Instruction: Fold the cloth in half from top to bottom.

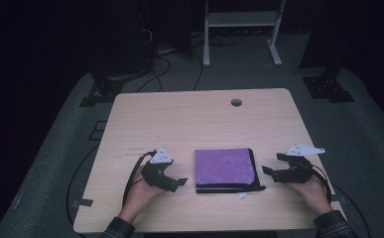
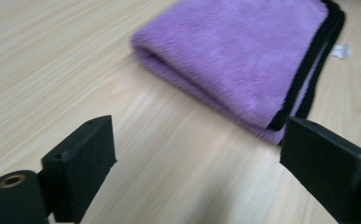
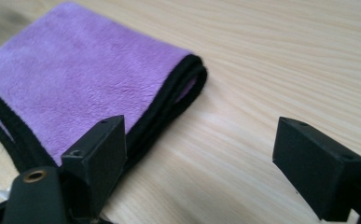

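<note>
One folded purple cloth [image 1: 224, 166] lies flat on the light wooden desk [image 1: 179, 119], between two hand-held claws and touching neither. It is close to square, slightly longer across the desk than deep. Its black-trimmed open edges face the right claw [image 1: 275, 164] and the person's side of the desk, while its rounded fold faces the left claw [image 1: 175, 177]. A small white tag [image 1: 242, 196] sticks out at the near corner on the right claw's side.

The left claw, held in the person's left hand [image 1: 141, 193], stands just beside the cloth's folded edge with its jaws spread wide and nothing between them; in the left gripper view, bare desk shows in the gap and the cloth [image 2: 243, 56] lies ahead and to the right. The right claw, held in the right hand [image 1: 312, 192], sits a little off the trimmed edge, its jaws likewise wide apart and empty; in the right gripper view, the cloth [image 3: 75, 88] lies ahead to the left, behind one jaw.

Count: one cloth, two claws, one round hole [image 1: 236, 102] at the desk's far edge.
</note>
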Demonstrator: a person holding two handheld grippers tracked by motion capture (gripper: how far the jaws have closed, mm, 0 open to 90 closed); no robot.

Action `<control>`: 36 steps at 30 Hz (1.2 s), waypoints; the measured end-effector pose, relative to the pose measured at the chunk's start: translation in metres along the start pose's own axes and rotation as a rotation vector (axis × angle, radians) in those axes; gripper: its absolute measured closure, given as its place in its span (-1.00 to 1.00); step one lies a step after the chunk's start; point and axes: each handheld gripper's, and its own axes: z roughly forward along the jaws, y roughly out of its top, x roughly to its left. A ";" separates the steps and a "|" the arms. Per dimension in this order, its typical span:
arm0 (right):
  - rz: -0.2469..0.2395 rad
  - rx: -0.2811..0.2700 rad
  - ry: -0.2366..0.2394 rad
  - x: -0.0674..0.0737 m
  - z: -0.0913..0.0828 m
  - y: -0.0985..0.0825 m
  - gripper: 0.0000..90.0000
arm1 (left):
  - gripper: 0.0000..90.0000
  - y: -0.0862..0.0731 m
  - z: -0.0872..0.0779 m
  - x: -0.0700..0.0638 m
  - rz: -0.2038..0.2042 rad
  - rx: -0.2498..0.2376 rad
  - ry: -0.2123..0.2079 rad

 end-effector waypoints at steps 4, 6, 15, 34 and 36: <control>0.030 -0.008 -0.035 -0.005 -0.003 -0.006 -0.72 | -0.91 -0.010 -0.012 0.009 -0.017 -0.004 0.043; 0.028 0.011 -0.041 -0.007 -0.005 -0.010 -0.72 | -0.94 -0.018 -0.017 0.014 -0.031 0.006 0.065; 0.034 0.033 -0.099 -0.014 -0.015 -0.029 -0.78 | -1.00 -0.054 -0.041 0.028 -0.084 0.047 0.119; 0.004 0.122 -0.141 -0.021 -0.016 -0.049 -0.82 | -1.00 -0.101 -0.059 0.032 -0.068 0.068 0.171; 0.004 0.122 -0.141 -0.021 -0.016 -0.049 -0.82 | -1.00 -0.101 -0.059 0.032 -0.068 0.068 0.171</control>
